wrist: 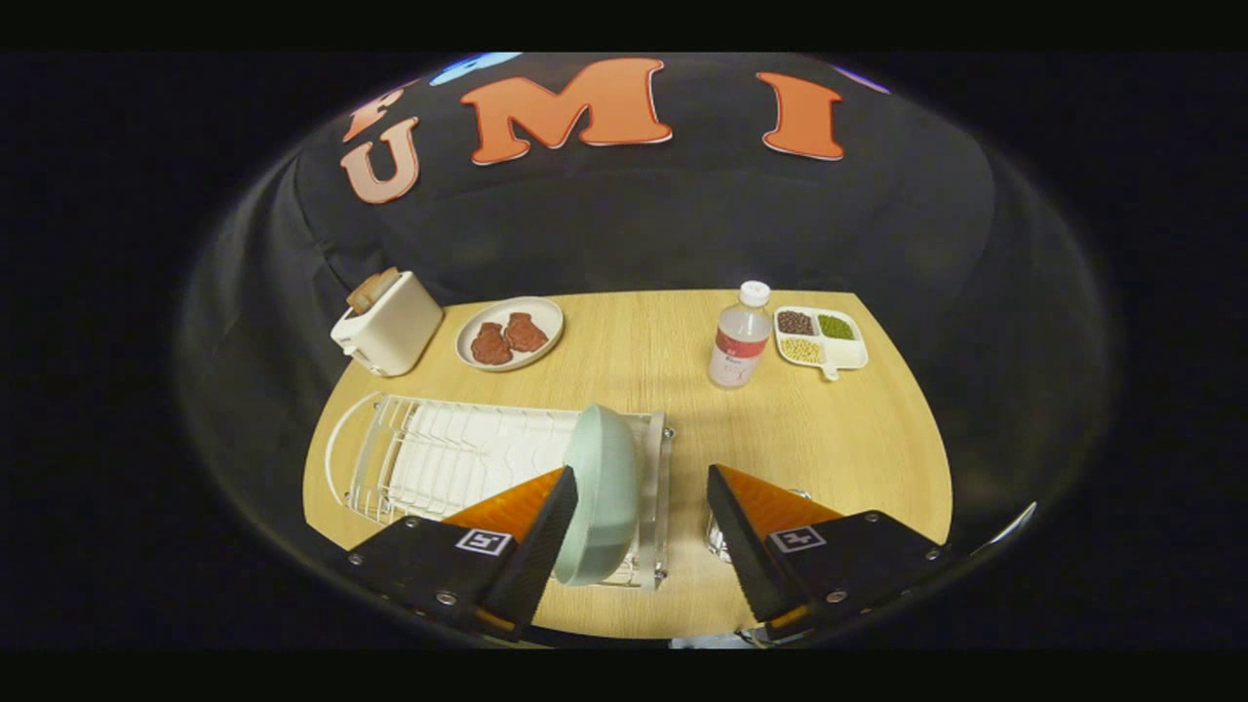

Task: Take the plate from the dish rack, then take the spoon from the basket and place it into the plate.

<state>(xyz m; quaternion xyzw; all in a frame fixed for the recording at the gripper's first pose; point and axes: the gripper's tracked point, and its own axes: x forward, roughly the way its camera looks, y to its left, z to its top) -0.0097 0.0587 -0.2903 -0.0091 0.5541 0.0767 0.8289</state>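
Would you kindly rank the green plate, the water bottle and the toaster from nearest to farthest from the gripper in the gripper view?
The gripper is open, fingers spread above the table.
1. Green plate: upright in the dish rack, right beside one finger.
2. Bottle: beyond the fingers, mid-table, next to the divided tray.
3. Toaster: farthest, at the far corner beyond the rack.

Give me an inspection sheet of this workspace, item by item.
Surface: wooden table.
Job's things: pale green plate on edge at the end of the white dish rack; wire basket partly hidden behind one finger; spoon can't be made out.
Clutter: toaster, dish of meat, bottle, divided tray of beans.
Grippers: gripper open, one finger just beside the plate.
Cables: nothing seen.
Surroundings: black cloth wall.
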